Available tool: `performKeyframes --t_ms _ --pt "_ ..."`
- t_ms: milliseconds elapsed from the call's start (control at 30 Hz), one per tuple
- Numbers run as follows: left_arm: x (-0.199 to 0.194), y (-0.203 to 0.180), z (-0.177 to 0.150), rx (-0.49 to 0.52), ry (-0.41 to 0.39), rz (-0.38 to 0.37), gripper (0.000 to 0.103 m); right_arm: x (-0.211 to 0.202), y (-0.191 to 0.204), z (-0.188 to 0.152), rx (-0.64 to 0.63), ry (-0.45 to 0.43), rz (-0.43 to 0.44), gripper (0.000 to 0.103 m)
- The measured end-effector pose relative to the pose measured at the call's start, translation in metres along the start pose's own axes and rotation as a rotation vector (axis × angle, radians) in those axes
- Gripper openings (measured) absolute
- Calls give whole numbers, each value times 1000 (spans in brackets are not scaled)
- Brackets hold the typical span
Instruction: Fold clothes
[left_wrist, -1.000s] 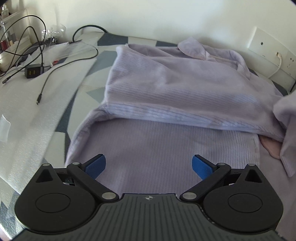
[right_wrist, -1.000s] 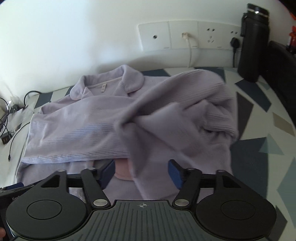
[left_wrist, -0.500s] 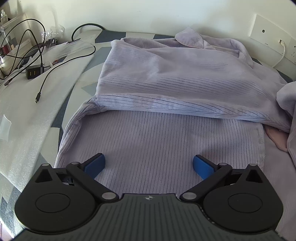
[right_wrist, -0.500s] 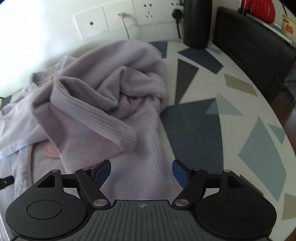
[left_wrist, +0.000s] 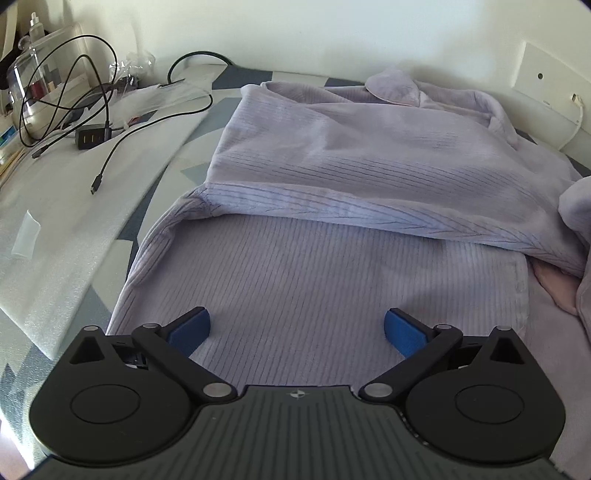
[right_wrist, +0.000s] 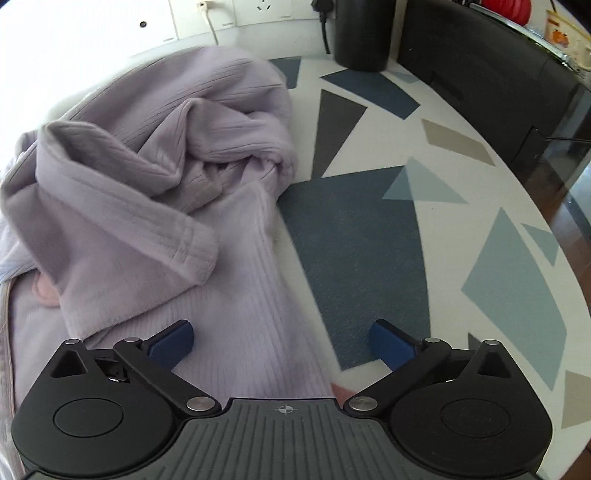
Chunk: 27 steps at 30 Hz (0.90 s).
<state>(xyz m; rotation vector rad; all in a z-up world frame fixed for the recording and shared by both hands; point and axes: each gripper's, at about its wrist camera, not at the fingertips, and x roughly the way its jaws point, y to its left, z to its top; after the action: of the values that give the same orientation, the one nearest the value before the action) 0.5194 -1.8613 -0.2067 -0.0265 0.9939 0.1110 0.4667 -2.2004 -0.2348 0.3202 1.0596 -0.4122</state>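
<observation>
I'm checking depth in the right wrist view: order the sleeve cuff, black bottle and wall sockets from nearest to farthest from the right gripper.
From the right gripper, jaws opening over the garment's edge:
1. Sleeve cuff, just ahead on the left.
2. Black bottle, at the far table edge, right of centre.
3. Wall sockets, on the wall behind.

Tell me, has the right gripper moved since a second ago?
Yes. The right gripper swung right: the wall sockets slid from centre to the top left edge, and its fingers are opening over the purple sweater.

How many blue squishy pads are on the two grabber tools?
4. The left tool has one blue pad on its left finger and one on its right. The right tool has one on the left, one on the right. None look hidden.
</observation>
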Motion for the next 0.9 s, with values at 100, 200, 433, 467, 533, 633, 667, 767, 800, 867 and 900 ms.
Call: performKeyframes --t_ms 100,200,433,467,533,633,667,767,800,867,900 --pt "-27 -19 9 64 -73 -69 96 -4 -5 4 7 -23 -4 102" --pt "-57 -51 20 165 -144 -190 96 -12 -16 10 28 -60 9 102" --pt "-41 -140 24 334 -30 -456 53 -20 -48 20 105 -87 34 102" --pt "-31 -150 23 339 -1 -460 52 -21 -52 20 114 -86 39 102" --pt "-14 -157 25 308 22 -439 49 -22 -58 19 128 -82 41 102" --pt "-13 -162 26 332 23 -473 15 -23 -65 17 140 -82 37 102" --pt "-16 -164 25 351 20 -486 4 -23 -67 16 144 -82 37 102" --pt "-35 -162 32 418 -9 -450 3 -25 -72 14 158 -85 37 102" --pt "-43 -159 36 437 -26 -436 3 -25 -73 15 164 -85 40 102" --pt "-59 -150 49 462 -76 -396 3 -26 -73 17 174 -87 49 102" --pt "-67 -145 58 469 -107 -369 3 -27 -72 18 178 -89 55 102"
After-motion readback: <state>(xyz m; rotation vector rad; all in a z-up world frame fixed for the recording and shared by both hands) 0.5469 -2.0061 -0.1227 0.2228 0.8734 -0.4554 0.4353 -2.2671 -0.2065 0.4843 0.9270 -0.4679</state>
